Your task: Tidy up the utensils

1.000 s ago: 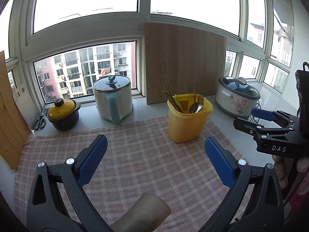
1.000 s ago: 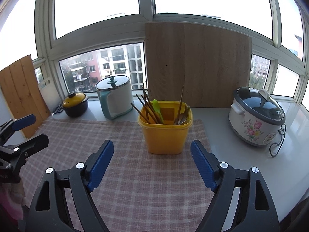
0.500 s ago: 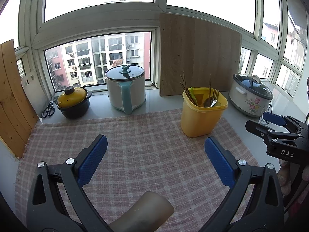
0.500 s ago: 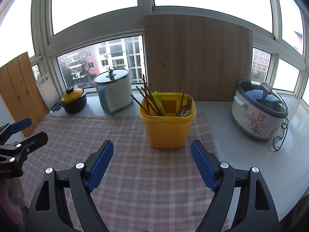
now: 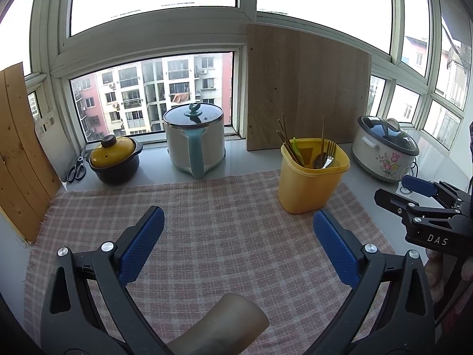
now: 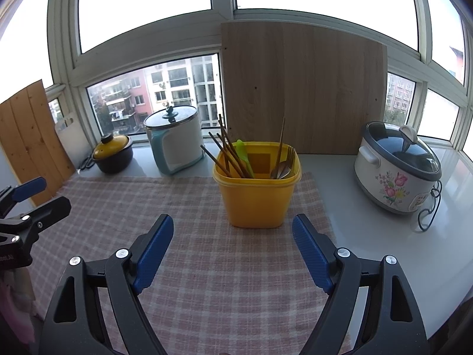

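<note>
utensils (image 6: 236, 153) in tub (image 6: 255, 204) on cloth (image 6: 189, 207), board (image 6: 304, 88) behind, cooker (image 6: 396, 171) right, kettle (image 6: 174, 145) left

Both wrist views windowward, sharing yellow bin (image 5: 312, 183).

Glossy yellow plastic bin (image 6: 256, 198) on woven checked cloth (image 6: 207, 266); matt wooden board (image 6: 304, 88).

Before me a bay of white-framed windows (image 6: 147, 68) glows with pale daylight. Apartment blocks (image 5: 153, 94) stand outside, and a wooden board (image 6: 304, 88) leans against the glass.
</note>
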